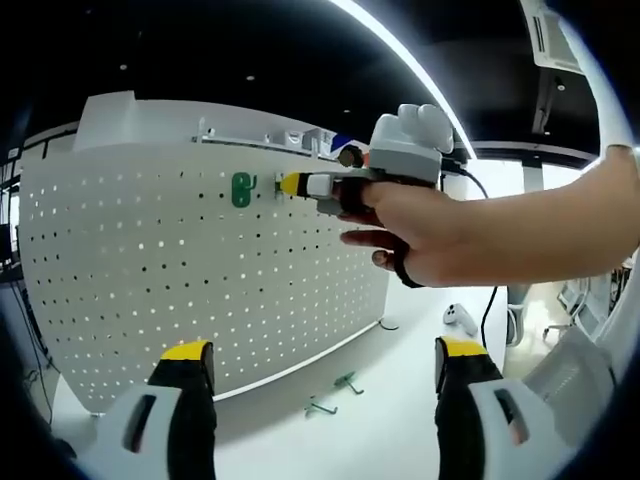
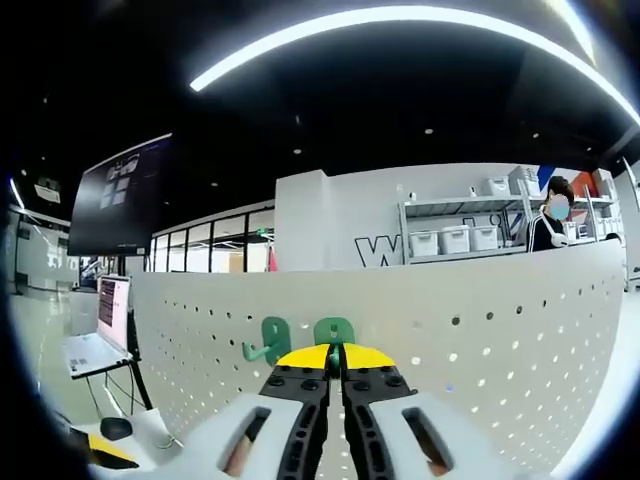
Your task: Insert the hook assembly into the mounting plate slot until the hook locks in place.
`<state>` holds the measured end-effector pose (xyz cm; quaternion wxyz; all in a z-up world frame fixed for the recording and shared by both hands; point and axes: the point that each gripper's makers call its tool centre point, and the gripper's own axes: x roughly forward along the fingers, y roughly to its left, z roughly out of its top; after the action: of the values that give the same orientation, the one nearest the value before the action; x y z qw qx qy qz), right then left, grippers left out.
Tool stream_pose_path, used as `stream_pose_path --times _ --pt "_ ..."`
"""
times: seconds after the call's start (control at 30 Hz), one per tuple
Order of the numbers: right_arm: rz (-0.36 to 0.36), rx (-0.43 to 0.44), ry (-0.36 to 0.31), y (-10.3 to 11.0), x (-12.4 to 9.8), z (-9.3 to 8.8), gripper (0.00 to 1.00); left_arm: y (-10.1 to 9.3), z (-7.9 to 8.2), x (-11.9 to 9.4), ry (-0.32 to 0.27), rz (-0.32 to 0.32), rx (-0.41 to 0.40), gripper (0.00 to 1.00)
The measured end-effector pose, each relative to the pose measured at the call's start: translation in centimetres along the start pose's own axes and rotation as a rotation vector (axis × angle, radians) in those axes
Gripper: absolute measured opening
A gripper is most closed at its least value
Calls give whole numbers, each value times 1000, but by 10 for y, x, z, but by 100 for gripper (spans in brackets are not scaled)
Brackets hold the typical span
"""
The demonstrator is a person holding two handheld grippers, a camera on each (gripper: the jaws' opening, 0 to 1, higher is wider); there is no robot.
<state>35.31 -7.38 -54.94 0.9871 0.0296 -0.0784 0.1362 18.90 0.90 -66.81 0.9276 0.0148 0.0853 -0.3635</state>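
Item: my right gripper. Jaws drawn together on a green hook, yellow tips pinching its lower part, its rounded head pressed flat against the white pegboard. In the left gripper view it enters from the right, held in my hand, tips at the board's upper part.

Item: my left gripper. Jaws spread wide apart, nothing between them, held back from the board above the white tabletop.

Item: second green hook. Seated on the pegboard just left of the one I grip, its arm curving out toward lower left. In the left gripper view it sits just left of the right gripper's yellow tips.

Item: two loose green hooks. Lying on the tabletop near the foot of the board, close together, between my left jaws as seen in that view.

Item: pegboard. Standing upright on the table, rows of small round holes.

Item: surroundings. A laptop open on a stand to the board's left; shelving with white bins behind the board; a seated person at far right; a large dark screen upper left.
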Motion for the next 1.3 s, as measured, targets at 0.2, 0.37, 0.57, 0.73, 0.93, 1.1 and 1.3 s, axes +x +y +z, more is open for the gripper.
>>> stream_pose_path --times 0.2,0.37,0.57,0.73,0.93,1.1,1.3 --pt "1 23 -2 -1 5 -1 1 6 -4 -2 13 14 -9 92" --pt "-5 11 -4 -2 6 -1 1 9 -5 -3 18 18 -16 91" --pt "-21 8 -8 -2 7 -2 1 5 -7 -3 27 12 -20 91" --pt "-68 -43 -29 -1 8 -3 1 5 -6 -4 28 12 -6 91" --pt "-129 -51 -35 -1 11 -4 1 18 -6 -13 29 36 -14 90" --pt "-161 -70 -40 0 10 -5 1 21 -9 -15 30 51 -22 89" --pt "-178 -43 -34 -2 9 -6 2 15 -7 -12 24 39 -23 89"
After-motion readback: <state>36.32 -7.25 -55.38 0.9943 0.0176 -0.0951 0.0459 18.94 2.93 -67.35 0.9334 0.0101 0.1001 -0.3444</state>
